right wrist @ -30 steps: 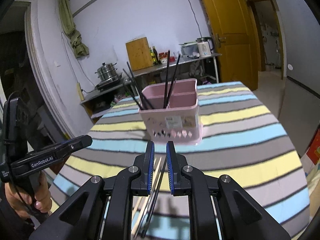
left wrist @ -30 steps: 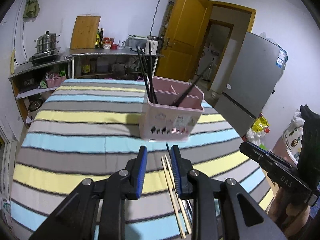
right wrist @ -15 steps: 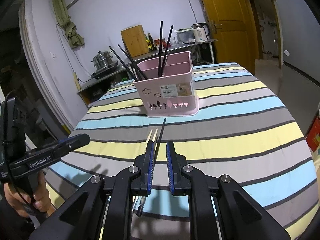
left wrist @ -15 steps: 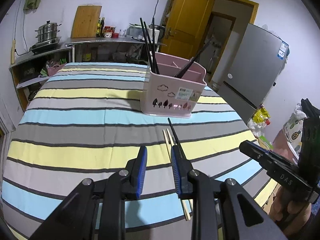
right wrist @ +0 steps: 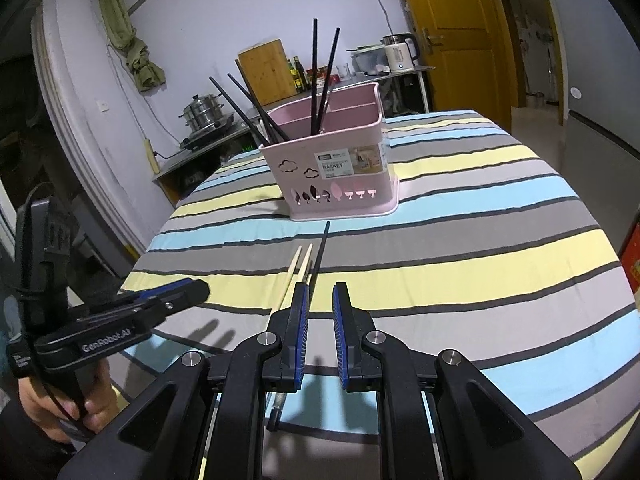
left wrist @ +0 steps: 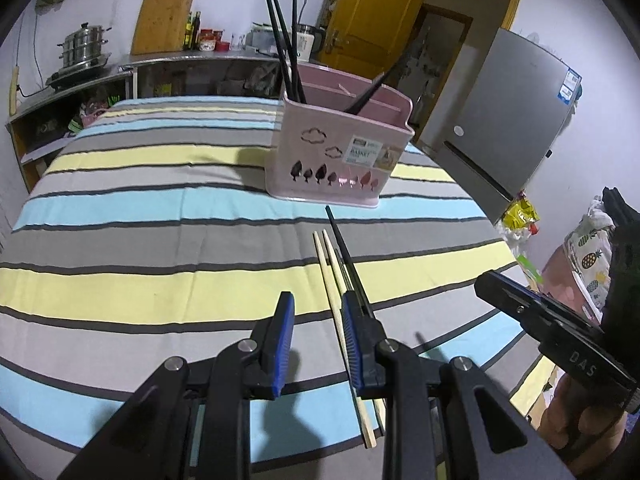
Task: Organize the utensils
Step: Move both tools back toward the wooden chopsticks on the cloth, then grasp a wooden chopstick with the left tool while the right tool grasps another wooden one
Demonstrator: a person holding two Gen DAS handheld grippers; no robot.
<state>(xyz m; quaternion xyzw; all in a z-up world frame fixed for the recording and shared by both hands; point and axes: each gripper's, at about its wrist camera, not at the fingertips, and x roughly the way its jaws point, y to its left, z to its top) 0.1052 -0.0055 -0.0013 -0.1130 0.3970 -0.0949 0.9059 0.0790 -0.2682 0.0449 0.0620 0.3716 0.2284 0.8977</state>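
Pick-up step: both empty grippers, left [left wrist: 316, 340] and right [right wrist: 320, 336], slightly parted over the chopsticks [left wrist: 340, 280]; next, close on one for the basket [left wrist: 340, 148].

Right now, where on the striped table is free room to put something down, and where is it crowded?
The striped cloth left of the pink basket is bare, and so is the cloth right of it. It is crowded in front of the basket: two wooden chopsticks and a black chopstick lie there, with both grippers close.
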